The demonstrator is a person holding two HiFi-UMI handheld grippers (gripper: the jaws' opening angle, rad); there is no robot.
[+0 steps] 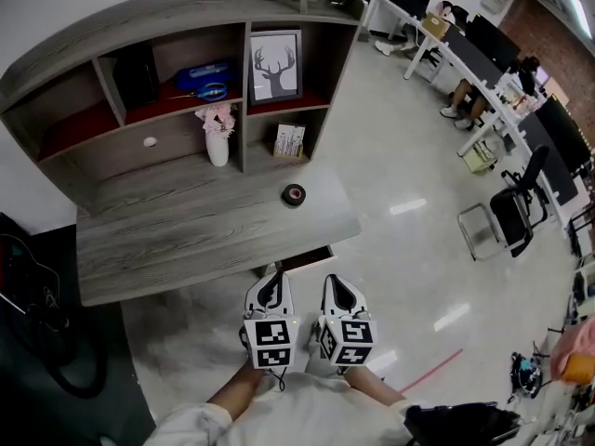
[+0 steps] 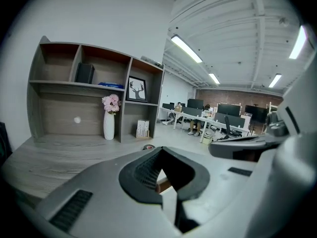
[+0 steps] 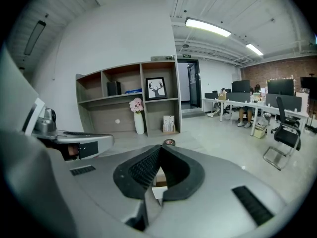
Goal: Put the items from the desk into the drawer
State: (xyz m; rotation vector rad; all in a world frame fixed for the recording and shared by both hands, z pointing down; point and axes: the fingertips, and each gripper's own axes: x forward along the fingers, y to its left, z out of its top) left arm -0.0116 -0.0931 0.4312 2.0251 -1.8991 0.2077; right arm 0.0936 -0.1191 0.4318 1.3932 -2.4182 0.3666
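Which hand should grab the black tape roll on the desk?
Left, but only just. Both tools are shut and empty in front of the desk. The tape roll lies almost straight ahead of the left tool; the right tool sits a bit further to the side.

Drawer (image 1: pixel 309 255) mostly hidden beneath surface (image 1: pixel 186 240) front edge; print on the shelf card (image 1: pixel 289 141) too small to read.

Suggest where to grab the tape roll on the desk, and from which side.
The tape roll lies flat, hole up, on the desk near its right end, with nothing touching it. It is probably best taken from above: one jaw in the hole, one outside, pinching the ring wall.
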